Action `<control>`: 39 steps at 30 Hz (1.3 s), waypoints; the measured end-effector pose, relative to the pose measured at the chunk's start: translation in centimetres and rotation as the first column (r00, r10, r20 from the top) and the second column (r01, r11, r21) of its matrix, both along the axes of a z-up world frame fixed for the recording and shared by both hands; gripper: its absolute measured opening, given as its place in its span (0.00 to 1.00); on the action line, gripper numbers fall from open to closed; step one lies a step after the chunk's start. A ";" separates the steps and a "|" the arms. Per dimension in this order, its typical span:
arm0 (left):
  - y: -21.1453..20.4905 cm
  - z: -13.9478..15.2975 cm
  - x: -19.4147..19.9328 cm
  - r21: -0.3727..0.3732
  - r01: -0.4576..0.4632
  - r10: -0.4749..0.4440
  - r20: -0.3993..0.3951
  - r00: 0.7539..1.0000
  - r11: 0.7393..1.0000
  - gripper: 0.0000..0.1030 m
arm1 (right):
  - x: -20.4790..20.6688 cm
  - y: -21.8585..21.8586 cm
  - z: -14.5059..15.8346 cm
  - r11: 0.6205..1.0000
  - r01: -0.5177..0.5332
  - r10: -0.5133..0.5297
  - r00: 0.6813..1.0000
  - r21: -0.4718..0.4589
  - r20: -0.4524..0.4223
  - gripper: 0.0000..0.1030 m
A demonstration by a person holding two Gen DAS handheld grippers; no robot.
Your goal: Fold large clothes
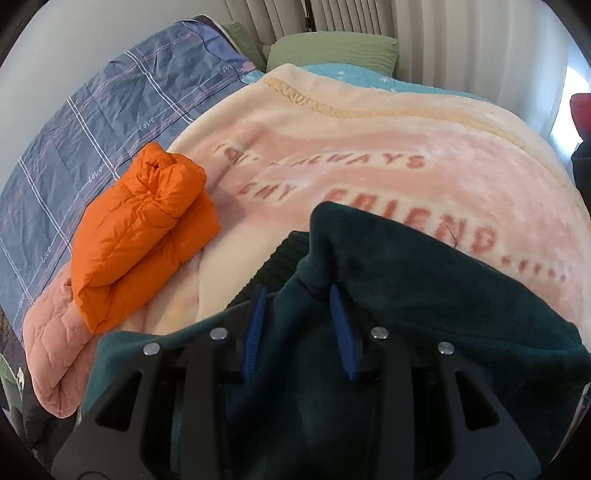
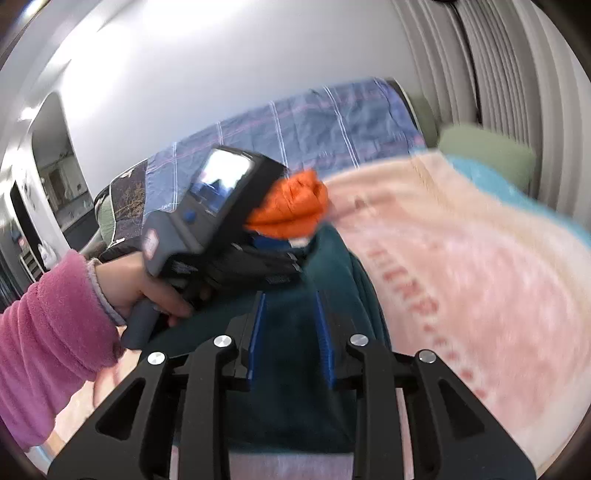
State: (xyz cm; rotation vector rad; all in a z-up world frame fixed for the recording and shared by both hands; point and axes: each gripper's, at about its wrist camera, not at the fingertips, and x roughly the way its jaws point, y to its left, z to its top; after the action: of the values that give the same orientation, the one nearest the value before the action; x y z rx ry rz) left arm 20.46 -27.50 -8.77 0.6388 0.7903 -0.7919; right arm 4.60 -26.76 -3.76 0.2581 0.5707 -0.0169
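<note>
A dark green fleece garment (image 1: 424, 295) lies bunched on a pink-and-cream blanket (image 1: 406, 147) on a bed. My left gripper (image 1: 298, 288) is shut on a raised fold of the fleece, and the cloth fills the gap between its blue pads (image 1: 340, 321). In the right wrist view, which is blurred, the fleece (image 2: 291, 332) lies beneath my right gripper (image 2: 290, 294). That gripper is open, with cloth seen through the gap and not pressed. The left gripper's body (image 2: 221, 221) sits just ahead, held by a hand (image 2: 125, 284) in a pink sleeve.
A folded orange puffer jacket (image 1: 140, 229) rests on the blanket's left side, beside a blue plaid quilt (image 1: 92, 129). A pink quilted cover (image 1: 51, 339) hangs at the near left. Green pillows (image 1: 332, 51) and pleated curtains (image 1: 351, 18) lie at the bed's far end.
</note>
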 end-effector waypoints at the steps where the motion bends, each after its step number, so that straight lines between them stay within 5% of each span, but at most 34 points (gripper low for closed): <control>1: 0.0 0.0 0.1 -0.003 0.000 0.000 -0.004 1.000 1.000 0.36 | 1.2 -0.1 -1.2 1.000 -0.001 0.001 0.999 0.011 -0.049 0.26; 3: 0.2 0.1 0.2 -0.016 -0.001 0.000 -0.013 1.000 1.000 0.36 | 3.2 -1.2 -5.1 0.998 -0.004 0.014 0.990 0.068 -0.143 0.20; 8: -0.1 -0.7 2.1 -0.034 -0.017 0.013 -0.115 0.993 0.999 0.37 | 3.1 -3.4 -7.2 0.976 -0.019 0.042 0.993 0.216 -0.106 0.17; 11: -0.2 -0.9 2.8 -0.041 -0.030 0.023 -0.161 0.987 0.999 0.37 | 3.1 -3.2 -7.1 0.980 -0.016 0.038 0.993 0.200 -0.108 0.17; 17: 1.1 0.8 1.8 -0.115 -0.043 0.028 -0.125 0.992 0.992 0.37 | 2.3 -2.7 -6.6 0.981 -0.024 0.046 0.993 0.195 -0.107 0.17; 23: 7.2 5.7 3.4 -0.275 -0.237 0.227 -0.069 0.971 0.932 0.35 | 2.2 -3.3 -6.6 0.977 -0.037 0.062 0.992 0.210 -0.110 0.17; 27: 11.0 7.3 3.3 -0.312 -0.192 0.160 -0.124 0.979 0.930 0.36 | 2.2 -3.6 -6.6 0.973 -0.052 0.077 0.992 0.227 -0.101 0.17; 29: 11.7 6.8 2.7 -0.286 -0.154 0.122 -0.127 0.984 0.946 0.37 | 2.1 -3.4 -6.7 0.974 -0.050 0.072 0.993 0.222 -0.094 0.17; 31: 11.9 3.9 2.6 -0.169 -0.149 0.133 -0.103 0.986 0.974 0.38 | 2.0 -3.2 -6.7 0.975 -0.053 0.074 0.993 0.218 -0.089 0.17; 35: 13.8 -0.3 5.0 -0.240 -0.290 0.229 -0.251 0.941 0.927 0.39 | 2.4 -2.0 -6.4 0.987 -0.048 0.063 0.994 0.156 -0.092 0.17; 39: 13.7 -0.4 4.5 -0.241 -0.299 0.250 -0.214 0.944 0.923 0.39 | 2.5 -2.4 -6.4 0.983 -0.051 0.069 0.993 0.177 -0.097 0.17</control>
State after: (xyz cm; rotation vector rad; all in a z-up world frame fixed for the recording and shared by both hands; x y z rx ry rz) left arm 24.91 -13.78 -9.15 0.2045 0.8951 -0.6870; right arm 7.05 -29.15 -10.17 0.4115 0.6829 0.0787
